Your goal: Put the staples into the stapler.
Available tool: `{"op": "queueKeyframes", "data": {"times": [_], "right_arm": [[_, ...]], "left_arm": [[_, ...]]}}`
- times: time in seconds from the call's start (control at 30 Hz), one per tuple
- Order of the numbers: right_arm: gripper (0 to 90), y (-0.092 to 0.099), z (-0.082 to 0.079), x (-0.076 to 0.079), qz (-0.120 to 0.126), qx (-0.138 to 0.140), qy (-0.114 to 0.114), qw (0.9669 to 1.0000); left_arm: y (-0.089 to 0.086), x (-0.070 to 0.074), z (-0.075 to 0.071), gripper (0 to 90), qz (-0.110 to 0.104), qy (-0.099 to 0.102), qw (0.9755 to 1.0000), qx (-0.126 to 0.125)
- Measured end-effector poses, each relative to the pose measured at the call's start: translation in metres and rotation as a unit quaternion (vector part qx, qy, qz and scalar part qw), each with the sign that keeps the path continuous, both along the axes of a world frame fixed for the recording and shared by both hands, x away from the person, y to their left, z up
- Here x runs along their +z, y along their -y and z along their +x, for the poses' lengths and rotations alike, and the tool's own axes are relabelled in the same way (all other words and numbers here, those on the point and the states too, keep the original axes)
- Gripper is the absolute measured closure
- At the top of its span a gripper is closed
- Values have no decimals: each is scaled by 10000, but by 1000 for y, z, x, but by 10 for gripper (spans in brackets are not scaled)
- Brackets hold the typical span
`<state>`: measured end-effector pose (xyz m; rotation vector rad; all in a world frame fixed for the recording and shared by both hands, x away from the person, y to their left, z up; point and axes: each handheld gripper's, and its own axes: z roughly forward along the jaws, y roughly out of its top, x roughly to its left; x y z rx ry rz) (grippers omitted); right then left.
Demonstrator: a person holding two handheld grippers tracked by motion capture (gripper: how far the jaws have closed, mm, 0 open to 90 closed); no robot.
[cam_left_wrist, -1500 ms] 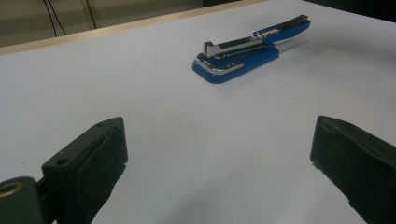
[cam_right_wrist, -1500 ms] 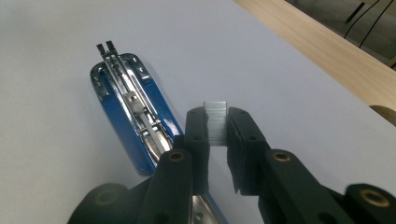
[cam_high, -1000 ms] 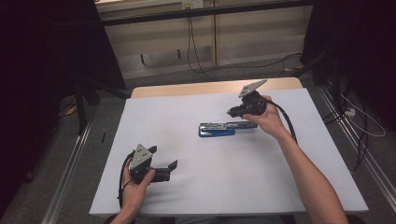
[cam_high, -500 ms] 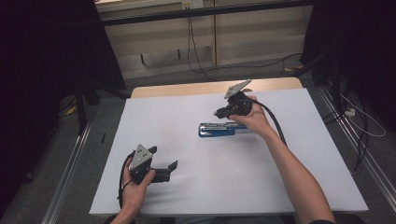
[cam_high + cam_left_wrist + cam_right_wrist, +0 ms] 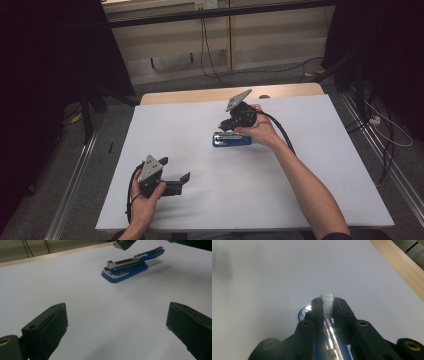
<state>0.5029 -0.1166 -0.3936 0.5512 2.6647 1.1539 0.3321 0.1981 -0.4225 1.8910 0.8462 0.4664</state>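
A blue stapler [image 5: 231, 139] lies near the centre of the white worktop [image 5: 200, 200] in the high view. The right hand-held gripper [image 5: 327, 305] sits over it, jaws pinching a strip of staples [image 5: 327, 300]. At lower left, the left hand-held gripper [image 5: 181, 172] rests with jaws spread wide.

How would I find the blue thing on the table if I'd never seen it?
Look at the big white sheet covering the table, then toward its far middle. There a blue stapler with a shiny silver top lies flat, right under the right claw. It is the sheet's one coloured thing; the left claw is black and sits open near the front edge.
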Motion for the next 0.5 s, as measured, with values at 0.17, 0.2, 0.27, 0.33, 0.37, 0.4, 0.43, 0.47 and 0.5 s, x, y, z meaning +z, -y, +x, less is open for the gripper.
{"op": "queueKeyframes", "data": {"times": [0.17,0.2,0.27,0.33,0.37,0.4,0.43,0.47,0.5], "right_arm": [[794,-6,0,-2,-184,185,47,9996],[794,-6,0,-3,-194,199,40,9996],[794,-7,1,-3,-211,224,23,9995],[794,-7,2,-5,-249,252,22,9994],[794,-7,2,-6,-264,266,-4,9993],[794,-7,3,-6,-266,296,-4,9992],[794,-7,3,-7,-283,285,-43,9992],[794,-7,4,-8,-306,329,-14,9990],[794,-7,4,-9,-308,349,-28,9989]], "left_arm": [[3,-2,0,38,39,-64,10000,-9],[3,-2,0,38,15,-68,10000,-10],[3,-2,1,37,25,-30,10000,-6],[2,-1,1,38,23,-34,10000,-10],[2,-2,1,37,38,-39,10000,-10],[2,-2,1,38,37,-41,10000,-11],[2,-2,1,38,30,-44,10000,3],[2,-2,1,38,47,-40,10000,2],[2,-2,1,37,48,-46,10000,-1]]}}
